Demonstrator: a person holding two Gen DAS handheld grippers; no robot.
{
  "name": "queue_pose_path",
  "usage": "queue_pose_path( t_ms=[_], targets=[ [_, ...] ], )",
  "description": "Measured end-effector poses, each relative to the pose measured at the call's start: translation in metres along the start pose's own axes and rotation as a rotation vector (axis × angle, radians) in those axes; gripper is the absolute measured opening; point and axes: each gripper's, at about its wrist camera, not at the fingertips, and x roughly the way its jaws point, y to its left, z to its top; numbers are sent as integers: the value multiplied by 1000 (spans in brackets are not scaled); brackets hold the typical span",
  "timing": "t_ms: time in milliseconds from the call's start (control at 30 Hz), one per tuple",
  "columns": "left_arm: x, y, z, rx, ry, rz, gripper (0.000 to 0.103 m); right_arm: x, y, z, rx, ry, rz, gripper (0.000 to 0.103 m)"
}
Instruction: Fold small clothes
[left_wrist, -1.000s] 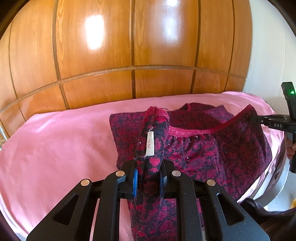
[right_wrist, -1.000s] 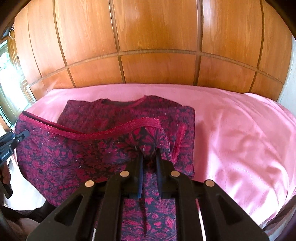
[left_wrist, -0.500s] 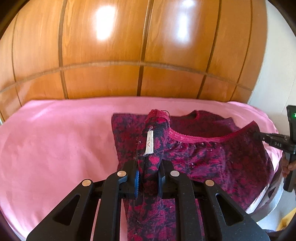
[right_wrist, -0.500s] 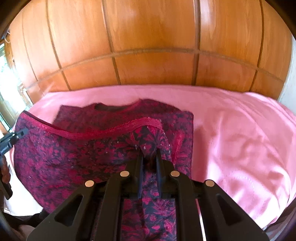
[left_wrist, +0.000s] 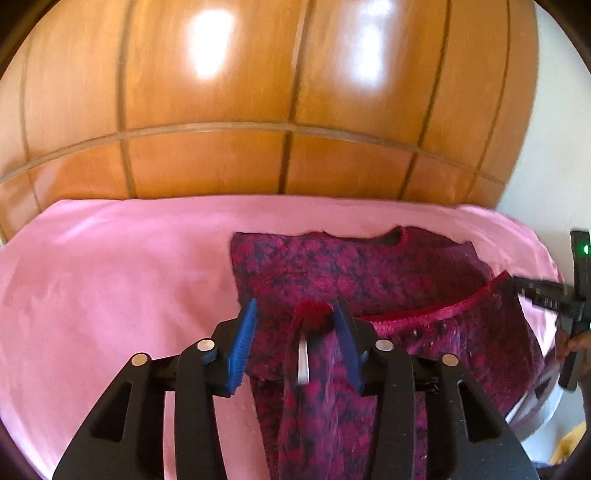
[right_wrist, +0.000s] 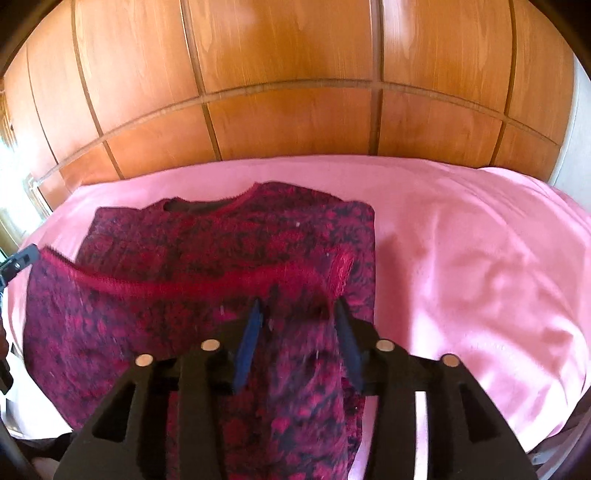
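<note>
A dark navy garment patterned in crimson florals, edged in red lace, is spread beyond black tongs padded blue, on a pink sheet.

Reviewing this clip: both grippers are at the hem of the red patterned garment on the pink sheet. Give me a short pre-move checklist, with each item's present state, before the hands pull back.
1. Left gripper released: ok. Its jaws have just been opening; the cloth fold with the white label lies loose between them.
2. Right gripper released: ok. Jaws have just been opening, garment between them unpinched.
3. Cloth free of the pads: cannot tell; the fold sits against the left gripper's other pad and the picture is blurred.
4. Garment supported on pink sheet: ok for the far half; the near part hangs off the edge.
5. Red lace hem laid straight across the body: ok, roughly.
6. Fold finished: not ok.
</note>
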Motion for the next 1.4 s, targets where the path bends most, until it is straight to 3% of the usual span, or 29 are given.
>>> queue_pose_path(
  t_ms=[33, 133, 300, 333, 367, 400, 467, 700, 867, 1033, 1400],
  targets=[
    [8, -2, -1, 14, 36, -7, 57, 3, 1, 1, -6, 6, -2, 46],
    [25, -6, -9, -1, 113, -67, 57, 12, 5, -1, -33, 57, -4, 46],
    [19, -3, -28, -17, 113, -73, 57, 8, 6, -15, -65, 56, -15, 47],
    [18, 0, -33, -35, 110, -99, 51, 10, 7, -18, -71, 64, -20, 44],
    [20, 0, -34, -30, 114, -109, 31, 13, 7, -20, -77, 69, -32, 30],
    [21, -3, -36, -11, 121, -101, 24, 15, 7, -23, -74, 72, -33, 26],
    [19, -6, -38, -6, 97, -84, 14, 12, 9, -24, -69, 64, -25, 19],
    [-29, 3, -37, -86, -7, -129, 13, -42, 13, -13, -88, -3, 57, 16],
    [-42, 3, -11, -79, -77, -120, 13, -55, 13, 19, -55, -79, 101, 16],
    [-7, 4, 31, -56, -104, -58, 13, -21, 16, 61, -55, -102, 58, 16],
    [104, 25, 99, -108, -27, 79, 13, 79, 4, 131, -11, -83, -107, 15]
  ],
)
